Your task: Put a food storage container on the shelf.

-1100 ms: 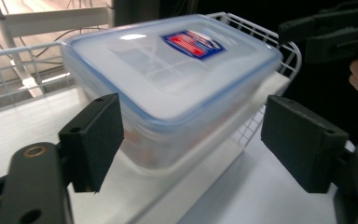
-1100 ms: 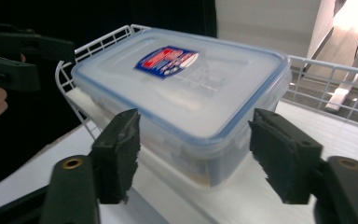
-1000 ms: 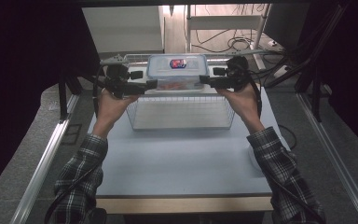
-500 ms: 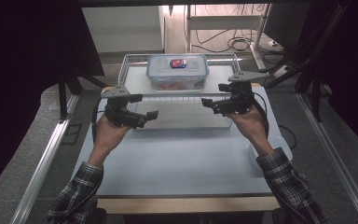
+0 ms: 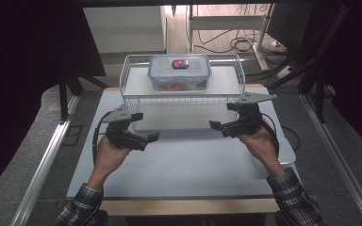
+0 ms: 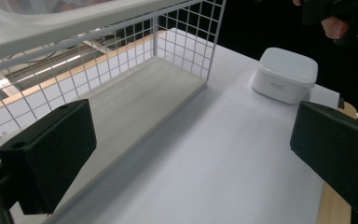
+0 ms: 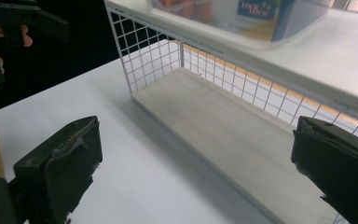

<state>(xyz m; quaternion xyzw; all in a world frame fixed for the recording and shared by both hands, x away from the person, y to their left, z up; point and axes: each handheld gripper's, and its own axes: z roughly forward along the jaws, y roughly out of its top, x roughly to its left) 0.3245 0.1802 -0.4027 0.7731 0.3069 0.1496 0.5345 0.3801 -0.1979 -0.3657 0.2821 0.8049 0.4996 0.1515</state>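
Observation:
A clear food container [image 5: 179, 70] with a blue-edged lid and a red label rests on the top shelf of a white wire rack [image 5: 131, 81]. In the right gripper view the container [image 7: 261, 18] shows from below. My left gripper [image 5: 147, 127] hovers over the table in front of the rack's left end. My right gripper [image 5: 220, 116] hovers in front of its right end. Both point inward toward each other. The left gripper [image 6: 191, 158] and the right gripper [image 7: 196, 172] are open; their jaws have just been opening, with nothing between them.
The rack's lower level is a bare pale wooden board [image 5: 184, 120]. A small white lidded box [image 6: 285, 74] stands on the white table [image 5: 188, 165] at its right side, by the right hand. Dark frames and cables surround the table.
Both grippers let go of the container, which now stands on the rack's top shelf. They have drawn back toward the person and sunk lower, with their jaws wider.

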